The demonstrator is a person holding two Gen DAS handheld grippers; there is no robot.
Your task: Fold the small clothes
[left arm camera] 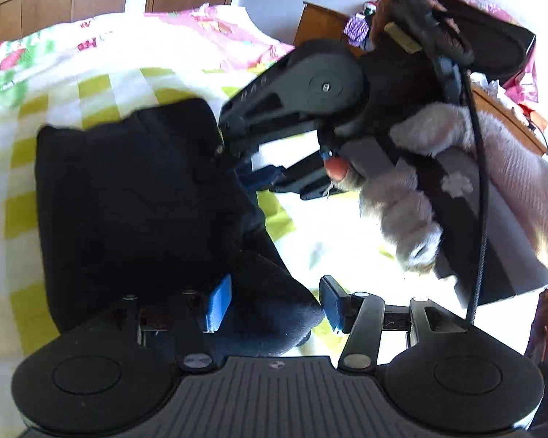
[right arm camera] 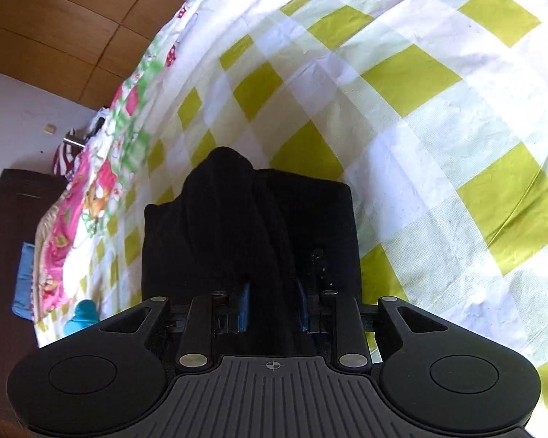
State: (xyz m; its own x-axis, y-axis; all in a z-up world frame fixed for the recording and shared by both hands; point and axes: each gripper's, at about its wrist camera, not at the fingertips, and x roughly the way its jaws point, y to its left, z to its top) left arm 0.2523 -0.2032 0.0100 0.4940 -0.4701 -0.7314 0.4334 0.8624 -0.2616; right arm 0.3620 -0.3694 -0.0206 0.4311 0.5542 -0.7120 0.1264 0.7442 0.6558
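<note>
Black garment [left arm camera: 128, 197] lies on the checked bedsheet [right arm camera: 438, 109], partly folded, one flap lifted. Right gripper [right arm camera: 274, 310] pinches a raised ridge of the cloth between its blue pads, jaws closed on it. Left gripper [left arm camera: 274, 303] sits at the near corner, jaws apart, cloth lying between the pads but not clamped. The ridge runs straight away from the right gripper, so the right is the holding side; the fold likely goes along that line.

1. The garment [right arm camera: 252, 226] is seen as plain black.
2. The bedsheet [right arm camera: 420, 109] is checked in yellow-green and white.
3. The quilt [right arm camera: 102, 189] is printed pink with green.
4. Blue pads [left arm camera: 218, 304] are borne by black fingers.
5. A sleeve [left arm camera: 522, 182] is shown pale grey-pink.
</note>
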